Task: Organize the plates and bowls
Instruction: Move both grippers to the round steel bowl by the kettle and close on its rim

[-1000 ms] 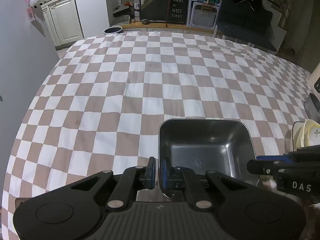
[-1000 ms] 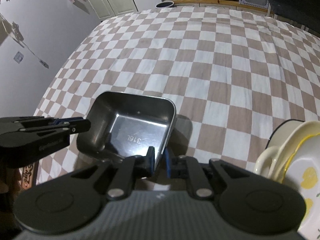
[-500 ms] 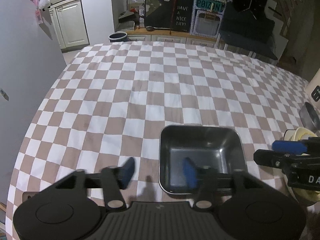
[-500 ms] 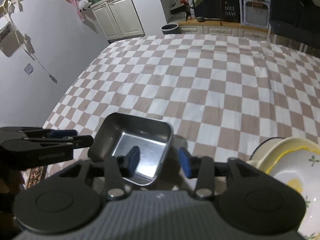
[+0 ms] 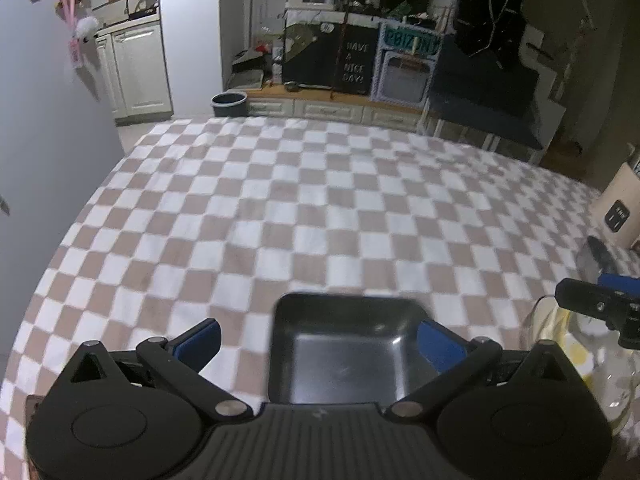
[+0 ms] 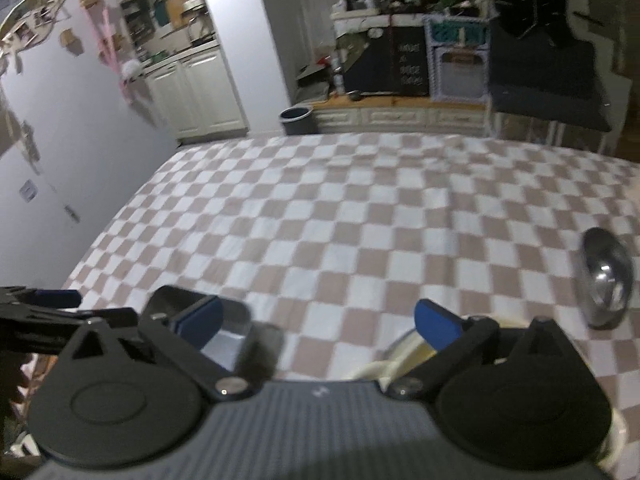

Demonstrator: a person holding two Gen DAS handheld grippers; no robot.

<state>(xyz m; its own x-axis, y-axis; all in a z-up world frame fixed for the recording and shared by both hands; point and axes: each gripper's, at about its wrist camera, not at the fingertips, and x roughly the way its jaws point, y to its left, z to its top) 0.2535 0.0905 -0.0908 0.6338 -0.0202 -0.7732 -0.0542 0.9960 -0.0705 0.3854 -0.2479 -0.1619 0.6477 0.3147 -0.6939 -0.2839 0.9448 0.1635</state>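
Note:
A square steel tray (image 5: 348,344) rests on the checkered tablecloth (image 5: 320,208) near the front edge. My left gripper (image 5: 320,342) hovers just behind it with its jaws opening wide; the tray lies between the blue pads (image 5: 200,340), untouched. In the right wrist view the tray (image 6: 234,334) sits at the lower left, and my right gripper (image 6: 318,324) is beside it, jaws opening, with nothing between them. Cream plates and bowls (image 6: 404,356) are stacked under its right finger. A round steel bowl (image 6: 606,280) lies further right.
A beige container (image 5: 618,212) stands at the table's right edge, with the round steel bowl (image 5: 596,256) in front of it. A grey wall (image 5: 48,184) runs along the table's left side. Cabinets and a bin (image 5: 229,104) lie beyond the far edge.
Both grippers went from shut on the steel tray's rim to wide open, leaving it on the cloth. Both rose and drew back; the right one swung rightward off the tray.

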